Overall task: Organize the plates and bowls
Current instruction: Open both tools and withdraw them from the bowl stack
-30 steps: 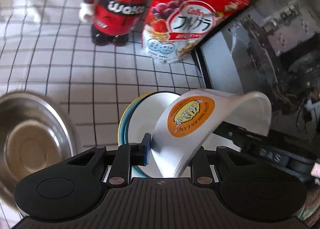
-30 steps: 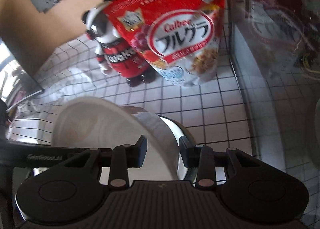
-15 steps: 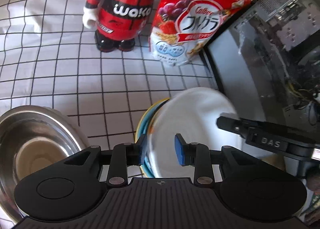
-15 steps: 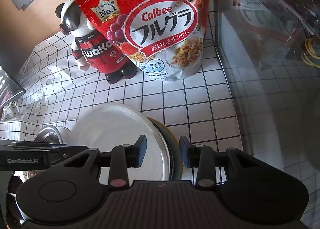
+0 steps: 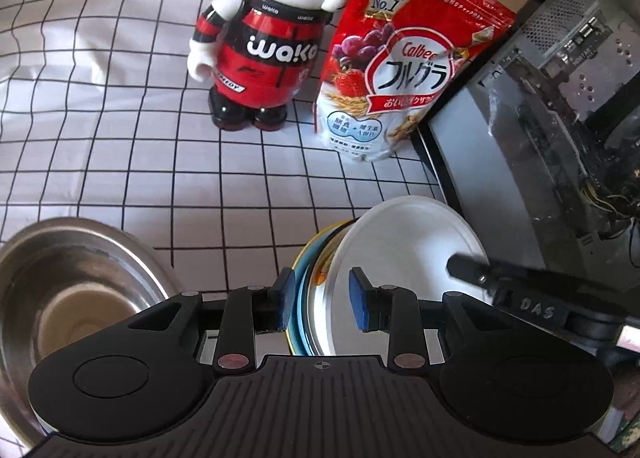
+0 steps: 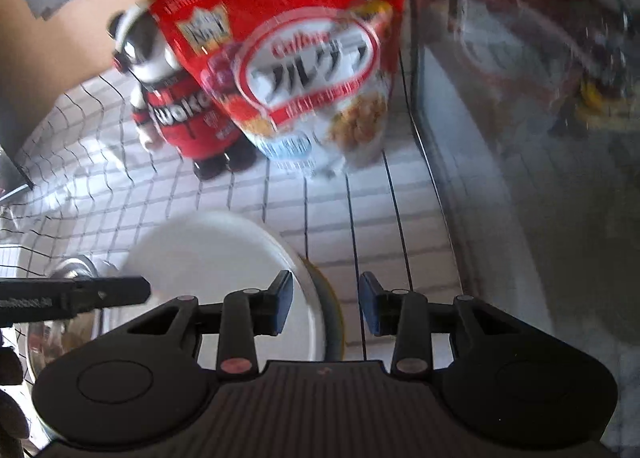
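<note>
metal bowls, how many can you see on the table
1: the metal bowl sits on the checked cloth at lower left, beside the stack of plates. Others may be hidden behind the left hand-held gripper.

A makeshift home tabletop set up for recording. A white grid-patterned tablecloth (image 5: 120,137) covers the table. Ahead of the fingers stand a Calbee cereal bag (image 5: 400,69) and a red Wako mascot figurine (image 5: 268,41). Right of the fingers sits an open computer case (image 5: 560,117); left, a steel bowl (image 5: 72,290).
</note>
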`<state>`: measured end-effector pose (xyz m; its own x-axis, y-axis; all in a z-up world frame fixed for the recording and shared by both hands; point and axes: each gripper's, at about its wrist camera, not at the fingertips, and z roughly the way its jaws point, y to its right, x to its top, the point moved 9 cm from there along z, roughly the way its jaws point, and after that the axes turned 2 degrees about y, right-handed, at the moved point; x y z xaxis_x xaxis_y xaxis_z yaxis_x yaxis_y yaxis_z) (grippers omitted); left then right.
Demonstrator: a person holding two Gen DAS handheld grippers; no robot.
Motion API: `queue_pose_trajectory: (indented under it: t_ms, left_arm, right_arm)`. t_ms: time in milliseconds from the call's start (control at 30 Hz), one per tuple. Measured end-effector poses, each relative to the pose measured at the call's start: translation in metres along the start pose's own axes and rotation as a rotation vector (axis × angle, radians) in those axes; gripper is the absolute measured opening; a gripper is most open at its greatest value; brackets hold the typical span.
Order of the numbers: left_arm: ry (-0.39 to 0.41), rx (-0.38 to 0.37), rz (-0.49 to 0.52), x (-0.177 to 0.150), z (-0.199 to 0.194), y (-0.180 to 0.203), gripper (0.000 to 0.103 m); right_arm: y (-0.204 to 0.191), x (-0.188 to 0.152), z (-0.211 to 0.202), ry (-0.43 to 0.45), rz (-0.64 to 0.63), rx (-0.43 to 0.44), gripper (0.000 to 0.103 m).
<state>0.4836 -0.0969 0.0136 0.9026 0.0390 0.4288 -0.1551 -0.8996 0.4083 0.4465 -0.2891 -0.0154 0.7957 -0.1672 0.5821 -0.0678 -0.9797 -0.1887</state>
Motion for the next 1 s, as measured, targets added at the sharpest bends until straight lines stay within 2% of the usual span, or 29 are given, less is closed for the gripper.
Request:
queue_pose_trajectory:
  t_ms: [133, 200, 267, 367, 467, 533, 633, 767, 867, 1000]
  left_arm:
    - [0.077, -0.009, 0.023, -0.002, -0.009, 0.004, 0.032]
    - [0.142, -0.007, 0.042, -0.003, -0.017, 0.008, 0.030]
    - [0.223, 0.002, 0.068, -0.005, -0.027, 0.012, 0.024]
    - [0.357, 0.039, 0.109, -0.010, -0.045, 0.023, 0.024]
    - [0.444, 0.088, 0.106, -0.019, -0.060, 0.028, 0.020]
    - [0.462, 0.125, 0.072, -0.026, -0.066, 0.026, 0.017]
    - [0.440, 0.195, 0.017, -0.037, -0.070, 0.019, 0.015]
    - [0.413, 0.243, -0.002, -0.049, -0.072, 0.012, 0.015]
    - [0.402, 0.225, -0.001, -0.053, -0.072, 0.012, 0.015]
    - [0.384, 0.156, 0.040, -0.052, -0.071, 0.017, 0.015]
  right_arm:
    - [0.001, -0.008, -0.005, 0.025, 0.011, 0.029, 0.036]
    - [-0.002, -0.008, -0.016, 0.070, -0.001, 0.065, 0.036]
    - [-0.005, -0.007, -0.025, 0.113, -0.024, 0.085, 0.040]
    - [-0.009, -0.006, -0.036, 0.175, -0.056, 0.092, 0.043]
    - [-0.011, -0.011, -0.045, 0.250, -0.081, 0.109, 0.049]
    - [-0.013, -0.016, -0.051, 0.308, -0.098, 0.128, 0.054]
    - [-0.014, -0.024, -0.058, 0.401, -0.136, 0.133, 0.060]
    - [-0.015, -0.033, -0.056, 0.388, -0.143, 0.112, 0.060]
    - [-0.016, -0.039, -0.059, 0.381, -0.129, 0.099, 0.060]
    - [-0.016, -0.043, -0.066, 0.398, -0.086, 0.077, 0.060]
